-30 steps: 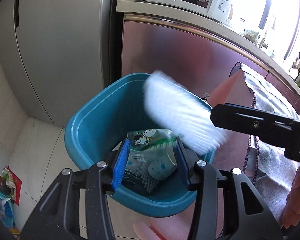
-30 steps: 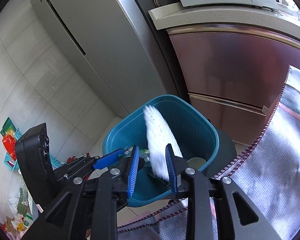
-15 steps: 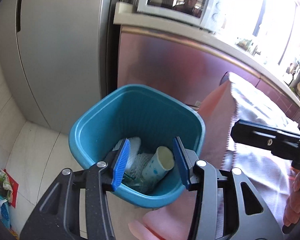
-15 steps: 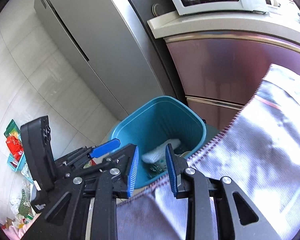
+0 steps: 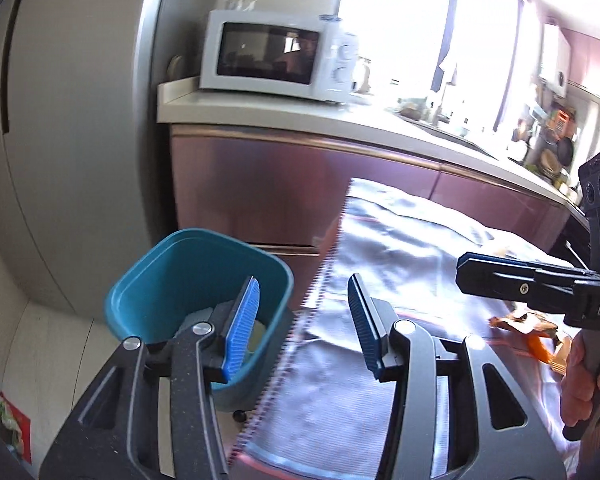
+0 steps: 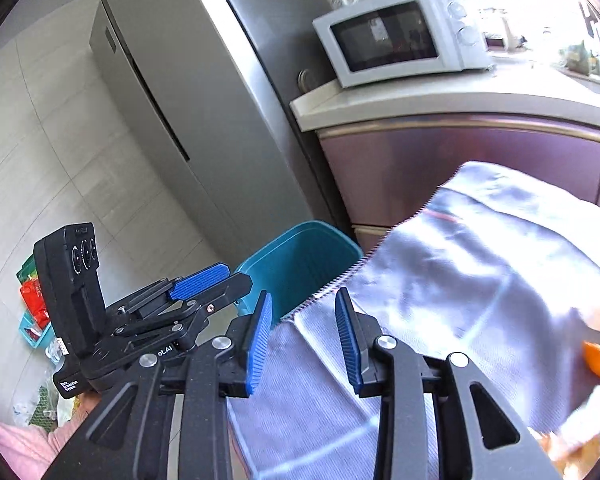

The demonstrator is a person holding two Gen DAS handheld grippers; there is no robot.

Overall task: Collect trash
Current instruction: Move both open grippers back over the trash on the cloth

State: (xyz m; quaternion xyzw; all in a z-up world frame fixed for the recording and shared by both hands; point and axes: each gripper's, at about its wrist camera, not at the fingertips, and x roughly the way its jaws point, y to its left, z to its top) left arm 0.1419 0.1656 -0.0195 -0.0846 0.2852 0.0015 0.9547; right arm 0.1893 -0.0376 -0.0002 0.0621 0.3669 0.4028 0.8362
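Both empty tools (image 5: 303,312) (image 6: 303,330), jaws opening, hover beside the teal bin (image 5: 172,276).

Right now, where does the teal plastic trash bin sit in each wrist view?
Left wrist: teal plastic trash bin lower left, behind the left gripper's left finger, beside the grey striped tablecloth.
Right wrist: bin centre, partly hidden by the cloth edge.
Shared landmark: white microwave on the counter above.
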